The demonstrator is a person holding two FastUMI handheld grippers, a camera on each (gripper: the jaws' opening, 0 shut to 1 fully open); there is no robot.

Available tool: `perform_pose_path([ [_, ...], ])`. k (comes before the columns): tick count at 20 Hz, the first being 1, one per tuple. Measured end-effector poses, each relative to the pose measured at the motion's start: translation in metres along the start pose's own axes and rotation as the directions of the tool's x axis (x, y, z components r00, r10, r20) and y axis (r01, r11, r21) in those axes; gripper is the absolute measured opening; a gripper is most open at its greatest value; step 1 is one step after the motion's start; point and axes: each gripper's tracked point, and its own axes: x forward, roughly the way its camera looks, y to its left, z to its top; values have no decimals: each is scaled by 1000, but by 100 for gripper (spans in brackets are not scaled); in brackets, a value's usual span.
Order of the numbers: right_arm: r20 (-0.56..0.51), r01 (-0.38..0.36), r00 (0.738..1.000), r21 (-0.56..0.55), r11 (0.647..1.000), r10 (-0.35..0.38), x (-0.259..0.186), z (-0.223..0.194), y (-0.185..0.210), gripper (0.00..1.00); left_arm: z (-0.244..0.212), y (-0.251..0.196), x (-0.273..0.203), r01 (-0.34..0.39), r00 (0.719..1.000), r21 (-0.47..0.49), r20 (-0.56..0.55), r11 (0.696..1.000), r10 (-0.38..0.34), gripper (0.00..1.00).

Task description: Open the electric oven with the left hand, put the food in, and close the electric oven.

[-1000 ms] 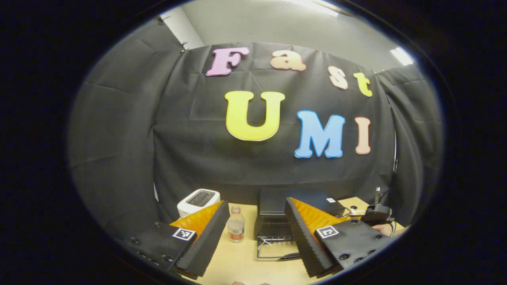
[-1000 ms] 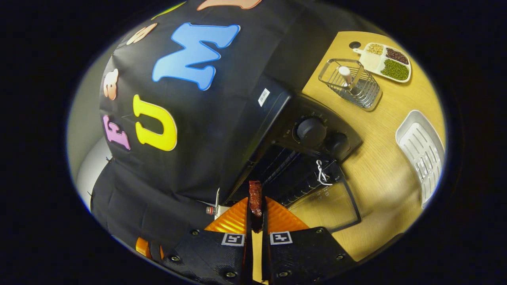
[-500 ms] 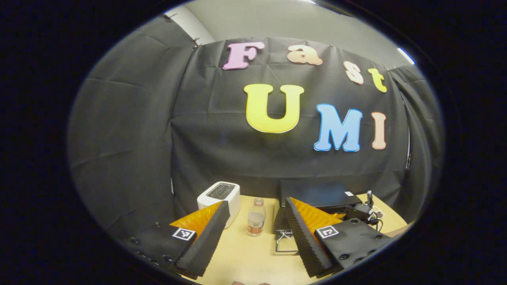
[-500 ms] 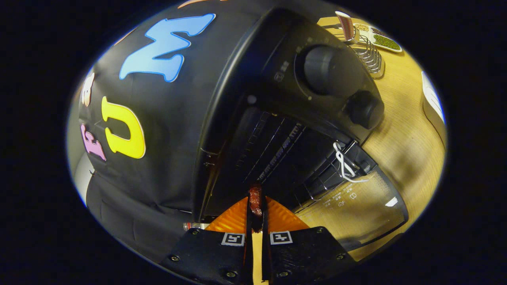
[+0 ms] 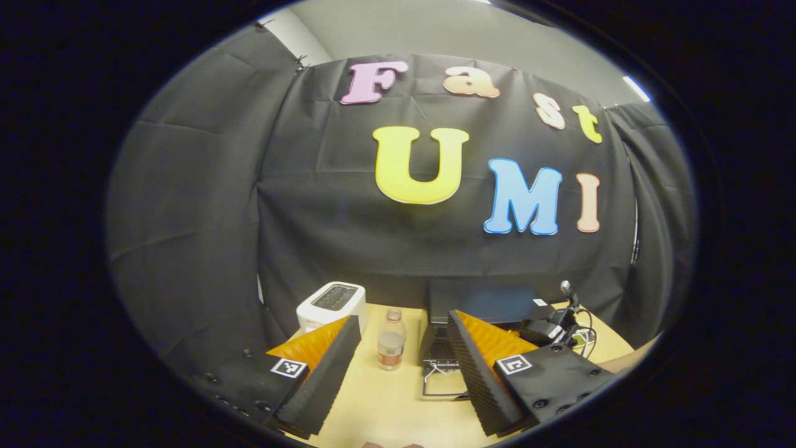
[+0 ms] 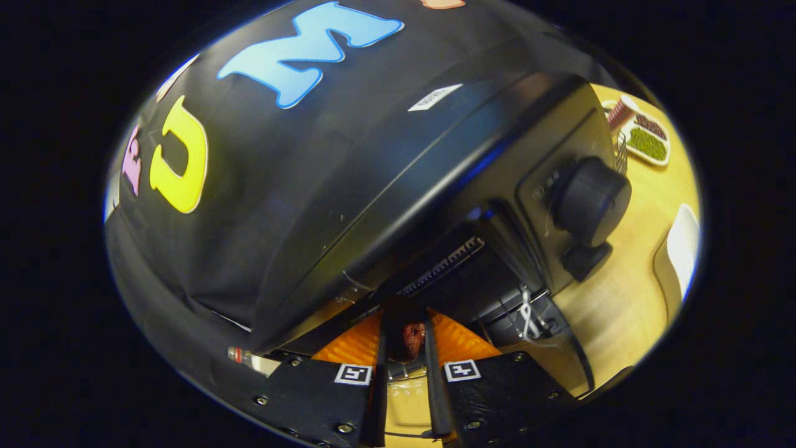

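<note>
Food at the oven mouth, door down

The right gripper [image 6: 404, 348] reaches into the electric oven [image 6: 435, 186], its fingers slightly parted around the dark reddish food [image 6: 412, 334]; whether they grip it is unclear, since shadow hides the contact and the rack. The left gripper [image 5: 398, 367], jaws wide and empty, waits back over the table [image 5: 385, 410], probably ready for the lowered door [image 5: 444, 386]. A bottle [image 5: 390, 341] and toaster [image 5: 329, 303] stand left.
</note>
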Motion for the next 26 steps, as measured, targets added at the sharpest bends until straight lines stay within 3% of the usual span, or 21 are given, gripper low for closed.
perform_pose_path([
  [4,6,35,999,-131,991,-35,-7,12,-8,37,9,-28,3,62,998,25,9,998,-62,99],
  [7,28,36,999,-201,979,-31,-21,25,-13,54,15,-45,5,99,995,32,18,995,-100,99],
  [13,81,56,996,-355,933,-29,-88,43,-29,54,24,-85,10,160,987,11,34,987,-160,99],
  [14,102,66,994,-379,923,-29,-106,49,-33,54,27,-92,9,170,985,10,39,985,-170,92],
  [16,162,81,987,-428,900,-11,-147,65,-34,54,33,-105,11,184,981,16,53,983,-184,95],
  [19,267,103,963,-480,871,33,-204,93,-28,53,36,-124,12,202,977,26,66,979,-203,99],
  [20,301,110,952,-491,864,50,-224,102,-24,54,38,-130,11,208,975,27,68,978,-210,91],
  [23,397,135,912,-520,843,99,-280,124,-14,54,40,-152,5,233,969,28,83,972,-235,91],
  [26,477,167,868,-536,828,134,-329,137,-5,54,51,-173,-5,254,958,59,125,965,-260,99],
])
